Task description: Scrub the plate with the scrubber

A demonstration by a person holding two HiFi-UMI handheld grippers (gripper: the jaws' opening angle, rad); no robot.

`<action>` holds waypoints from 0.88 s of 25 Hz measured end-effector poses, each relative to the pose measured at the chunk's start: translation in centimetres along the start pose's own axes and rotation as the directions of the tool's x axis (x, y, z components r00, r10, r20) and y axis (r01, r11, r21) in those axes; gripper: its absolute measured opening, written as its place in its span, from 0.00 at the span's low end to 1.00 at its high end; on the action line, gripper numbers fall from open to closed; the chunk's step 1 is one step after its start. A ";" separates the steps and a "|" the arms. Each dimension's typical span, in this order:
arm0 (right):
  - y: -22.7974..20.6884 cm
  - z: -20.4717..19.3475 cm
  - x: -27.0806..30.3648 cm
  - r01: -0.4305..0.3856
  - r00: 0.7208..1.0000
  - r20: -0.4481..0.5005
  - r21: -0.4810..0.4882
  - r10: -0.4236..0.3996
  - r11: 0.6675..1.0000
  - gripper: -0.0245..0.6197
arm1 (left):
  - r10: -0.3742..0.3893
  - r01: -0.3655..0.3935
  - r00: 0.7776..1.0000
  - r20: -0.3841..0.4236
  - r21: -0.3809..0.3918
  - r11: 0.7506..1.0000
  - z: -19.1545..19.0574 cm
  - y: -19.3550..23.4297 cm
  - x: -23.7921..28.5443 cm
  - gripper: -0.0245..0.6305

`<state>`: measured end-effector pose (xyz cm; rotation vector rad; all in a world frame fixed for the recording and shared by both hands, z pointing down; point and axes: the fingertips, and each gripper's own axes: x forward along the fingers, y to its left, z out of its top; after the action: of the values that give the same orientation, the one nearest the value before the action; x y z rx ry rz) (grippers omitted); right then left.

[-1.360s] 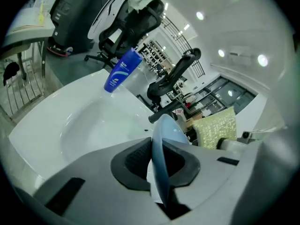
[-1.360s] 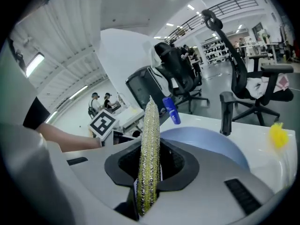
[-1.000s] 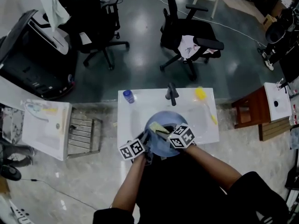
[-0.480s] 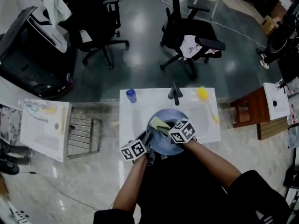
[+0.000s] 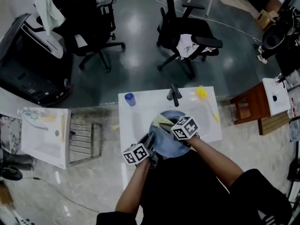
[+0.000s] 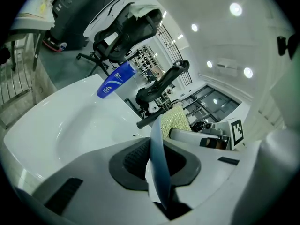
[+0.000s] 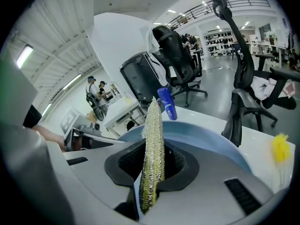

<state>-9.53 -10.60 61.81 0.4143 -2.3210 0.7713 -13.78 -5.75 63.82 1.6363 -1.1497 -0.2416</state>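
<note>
A blue plate (image 5: 171,142) stands tilted over the white sink (image 5: 136,118). My left gripper (image 5: 150,143) is shut on its near-left rim; in the left gripper view the plate (image 6: 158,172) runs edge-on between the pads. The right gripper (image 5: 169,128) is shut on a yellow-green scrubber (image 5: 161,121), which lies against the plate's upper face. In the right gripper view the scrubber (image 7: 152,153) stands upright between the pads, with the plate (image 7: 206,142) behind it.
A black faucet (image 5: 173,95) stands at the sink's far edge. A blue bottle (image 5: 130,99) sits at the far left corner, a yellow brush (image 5: 202,94) at the far right. Office chairs (image 5: 187,36) stand beyond; a metal rack (image 5: 82,135) is at left.
My right gripper has slid the scrubber across the plate toward the faucet. The left gripper has stayed about where it was, shut on the rim.
</note>
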 end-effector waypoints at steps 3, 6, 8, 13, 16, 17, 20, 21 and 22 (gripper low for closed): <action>-0.6 0.1 -0.2 0.013 1.000 0.004 0.009 -0.013 1.000 0.13 | -0.007 0.007 1.000 -0.006 -0.001 1.000 0.0 -0.1 0.2 0.10; -1.4 0.2 -0.6 0.028 1.000 0.012 0.018 -0.028 0.999 0.13 | -0.015 0.015 1.000 -0.006 0.002 1.000 0.1 -0.4 0.3 0.10; -1.9 0.2 -1.0 0.045 0.999 0.017 0.020 -0.045 0.999 0.13 | -0.018 0.018 1.000 -0.005 0.001 1.000 -0.1 -0.4 0.4 0.10; -3.2 0.0 -1.8 0.105 0.994 0.014 0.003 -0.105 0.994 0.13 | -0.030 0.030 1.000 -0.005 -0.025 0.999 -0.6 -0.7 0.7 0.11; -4.0 -0.2 -2.2 0.142 0.990 0.000 -0.014 -0.142 0.990 0.13 | -0.032 0.031 0.999 -0.008 -0.034 0.999 -0.8 -0.8 0.9 0.11; -4.3 -0.3 -2.3 0.152 0.988 -0.003 -0.015 -0.152 0.988 0.13 | -0.030 0.030 1.000 -0.010 -0.034 0.999 -0.9 -0.8 0.9 0.11; -5.2 -0.6 -2.7 0.182 0.983 -0.009 -0.011 -0.182 0.983 0.13 | -0.028 0.028 0.999 -0.018 -0.034 0.999 -0.9 -0.8 1.0 0.11; -5.4 -0.7 -2.9 0.189 0.982 -0.010 -0.007 -0.189 0.982 0.13 | -0.029 0.028 0.999 -0.020 -0.035 0.999 -0.9 -0.8 1.1 0.11; -5.7 -0.7 -3.1 0.196 0.980 -0.010 -0.003 -0.196 0.981 0.13 | -0.030 0.029 0.999 -0.022 -0.035 0.999 -0.8 -0.9 1.1 0.11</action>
<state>-4.22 -14.30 62.61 0.6268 -2.2305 0.6731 -12.17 -6.10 63.84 1.6228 -1.0994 -0.2598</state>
